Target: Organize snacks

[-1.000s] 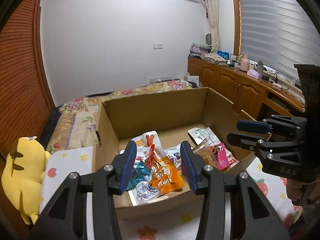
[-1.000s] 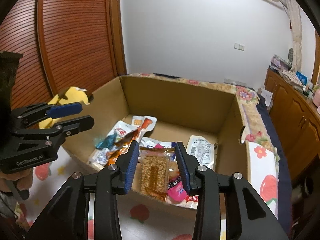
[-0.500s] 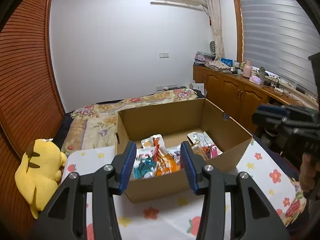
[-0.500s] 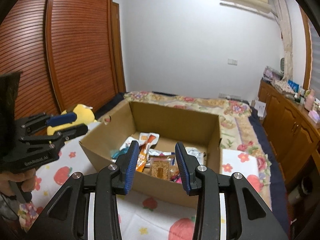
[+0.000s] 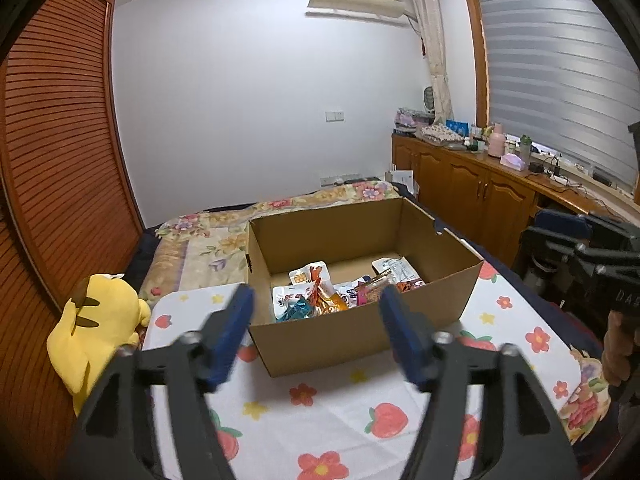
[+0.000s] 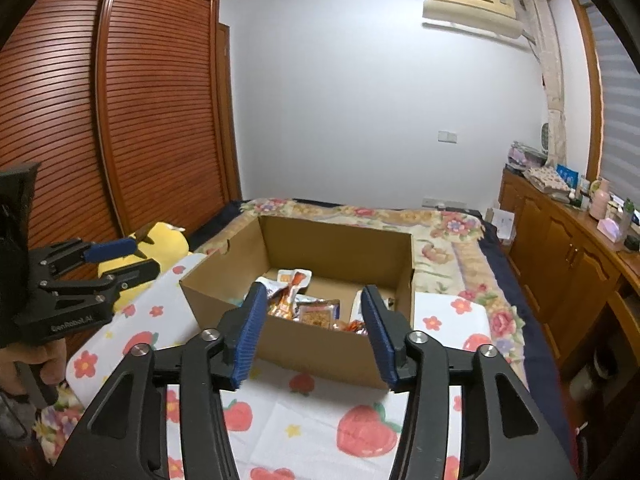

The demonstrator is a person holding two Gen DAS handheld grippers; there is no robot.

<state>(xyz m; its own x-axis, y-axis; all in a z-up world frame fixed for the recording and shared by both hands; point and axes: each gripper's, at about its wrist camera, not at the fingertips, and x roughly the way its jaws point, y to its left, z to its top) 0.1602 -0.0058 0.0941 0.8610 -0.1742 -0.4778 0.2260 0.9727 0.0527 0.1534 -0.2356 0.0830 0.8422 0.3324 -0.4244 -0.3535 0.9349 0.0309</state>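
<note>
Both empty: left gripper point(image 5: 316, 334) and right gripper point(image 6: 314, 334) jaws opening, nothing between. Snacks point(image 5: 320, 296) sit ahead-below inside box point(image 5: 360, 336), roughly equidistant.

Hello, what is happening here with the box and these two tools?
A person is sorting snacks with a handheld gripper in each hand. The snack packets lie in an open cardboard box that stands on a flowered cloth on the bed. The left gripper and the right gripper are both held in front of the box, above the cloth, with jaws opening and nothing between them. A yellow plush toy lies beside the cloth. No packet is being held right now.
</note>
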